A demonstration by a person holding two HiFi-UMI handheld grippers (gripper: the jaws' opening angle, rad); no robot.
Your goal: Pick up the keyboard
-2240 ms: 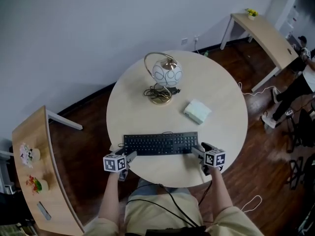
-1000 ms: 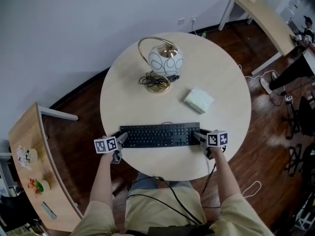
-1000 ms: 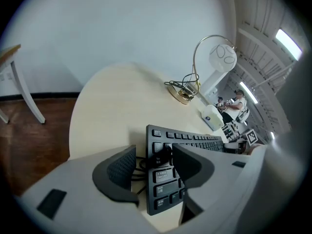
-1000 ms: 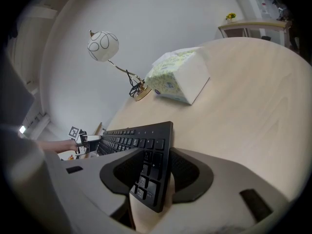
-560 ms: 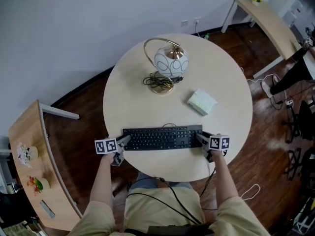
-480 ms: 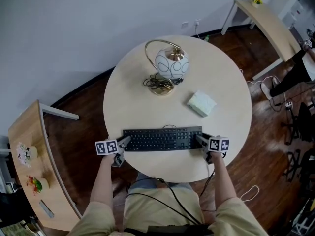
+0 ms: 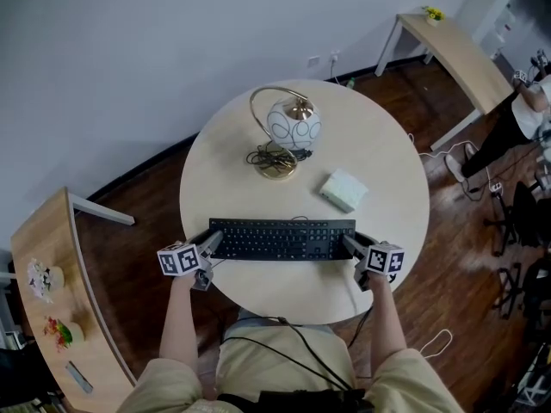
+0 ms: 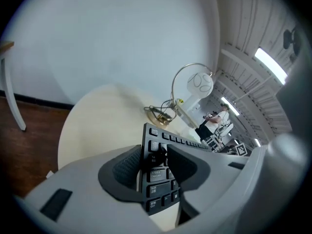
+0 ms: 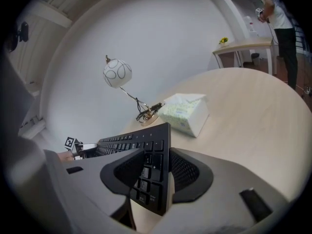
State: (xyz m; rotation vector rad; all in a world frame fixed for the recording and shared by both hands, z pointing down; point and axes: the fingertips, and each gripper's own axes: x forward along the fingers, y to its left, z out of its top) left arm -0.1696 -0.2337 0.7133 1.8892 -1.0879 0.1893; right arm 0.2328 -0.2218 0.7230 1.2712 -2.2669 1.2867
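Observation:
The black keyboard [image 7: 282, 238] hangs above the near part of the round table [image 7: 379, 170], gripped at both ends. My left gripper [image 7: 209, 244] is shut on its left end, and in the left gripper view the pads clamp that end of the keyboard [image 8: 157, 167] from front and back. On the other side my right gripper [image 7: 352, 246] is shut on the right end; in the right gripper view the keyboard [image 9: 148, 172] stands edge-up between the pads. Its cable runs off the back edge.
A globe lamp [image 7: 293, 129] with a brass base and coiled cord stands at the far side of the table. A pale green tissue pack [image 7: 343, 188] lies right of centre. Wooden side tables [image 7: 52, 256] stand at left and far right. A person [image 7: 516, 119] stands at right.
Both grippers have risen with the keyboard, which has come up off the table. The left jaws closed onto the keyboard's left end.

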